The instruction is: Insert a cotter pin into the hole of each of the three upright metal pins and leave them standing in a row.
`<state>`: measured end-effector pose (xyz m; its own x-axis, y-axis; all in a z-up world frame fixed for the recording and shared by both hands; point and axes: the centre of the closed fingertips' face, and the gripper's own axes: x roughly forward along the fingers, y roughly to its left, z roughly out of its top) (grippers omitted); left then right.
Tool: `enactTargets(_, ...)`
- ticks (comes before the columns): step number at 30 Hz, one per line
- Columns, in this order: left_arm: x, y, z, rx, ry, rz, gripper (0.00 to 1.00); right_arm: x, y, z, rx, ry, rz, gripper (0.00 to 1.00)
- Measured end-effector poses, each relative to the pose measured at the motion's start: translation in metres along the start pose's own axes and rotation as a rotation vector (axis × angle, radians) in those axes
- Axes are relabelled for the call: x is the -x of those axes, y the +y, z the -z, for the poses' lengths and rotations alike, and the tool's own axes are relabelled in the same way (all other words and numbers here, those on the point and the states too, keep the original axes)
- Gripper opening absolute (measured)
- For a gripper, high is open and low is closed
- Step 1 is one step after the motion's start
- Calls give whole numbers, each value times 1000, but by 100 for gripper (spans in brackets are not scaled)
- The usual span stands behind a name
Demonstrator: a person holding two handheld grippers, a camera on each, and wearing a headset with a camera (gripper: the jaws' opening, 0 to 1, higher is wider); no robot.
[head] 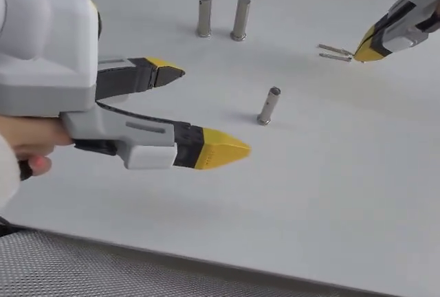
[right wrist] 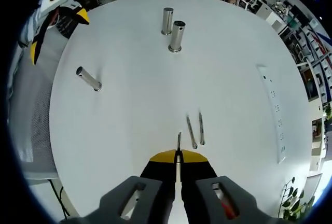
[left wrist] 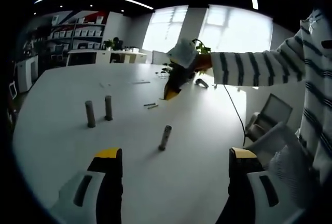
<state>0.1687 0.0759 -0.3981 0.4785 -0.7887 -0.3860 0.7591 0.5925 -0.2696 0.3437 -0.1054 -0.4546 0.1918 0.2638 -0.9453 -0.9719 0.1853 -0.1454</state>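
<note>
The right gripper (right wrist: 178, 157) pinches one cotter pin (right wrist: 179, 140) between pressed-together fingers, just beside two loose cotter pins (right wrist: 201, 128) on the bench (head: 330, 187). The left gripper (head: 214, 110) hovers with fingers spread near three upright metal pins (head: 269, 105).

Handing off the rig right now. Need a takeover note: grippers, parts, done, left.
Left gripper: open, holding nothing, above the table.
Right gripper: shut on a cotter pin, whose tip sticks out past the jaws.
Two spare cotter pins lie on the table just ahead of it.
Two metal pins stand side by side at the back. The third metal pin stands apart, nearer the left gripper.
Done: no insertion visible yet.
Left: all three insertions, then bring the third into the row.
</note>
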Motion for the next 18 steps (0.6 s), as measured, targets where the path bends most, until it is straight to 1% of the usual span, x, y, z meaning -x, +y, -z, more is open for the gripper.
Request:
enactTargets(1, 0, 0, -1, -4, -2, 1, 83, 5, 2, -1, 4, -27, -2, 0)
enactTargets(3, 1, -1, -4, -8, -6, 2, 81, 12, 4, 2, -12, -36, 12, 0)
enactTargets(6, 2, -2, -7, -4, -18, 7, 79, 23, 7, 3, -11, -56, 41, 0)
enactTargets(7, 3, -4, -11, -7, -28, 12, 77, 25, 9, 4, -13, -65, 48, 0)
enactTargets(8, 3, -5, -13, -14, -37, 13, 76, 29, 12, 2, -25, -86, 58, 0)
enactTargets(10, 2, -5, -14, -14, -38, 12, 76, 35, 19, -2, -64, -140, 73, 0)
enactTargets(13, 1, -5, -16, -16, -36, 14, 76, 42, 27, -3, -62, -171, 104, 0)
enactTargets(14, 1, -5, -17, -16, -36, 16, 75, 45, 32, -6, -61, -197, 105, 0)
enactTargets(15, 0, -6, -17, -12, -38, 19, 74, 46, 34, -8, -60, -207, 105, 0)
enactTargets(16, -1, -7, -19, 1, -46, 27, 72, 48, 41, -14, -51, -246, 97, 0)
enactTargets(17, -2, -6, -21, 18, -52, 33, 70, 49, 44, -15, -47, -254, 99, 0)
enactTargets(18, -4, -8, -24, 58, -69, 47, 67, 50, 48, -18, -42, -268, 106, 0)
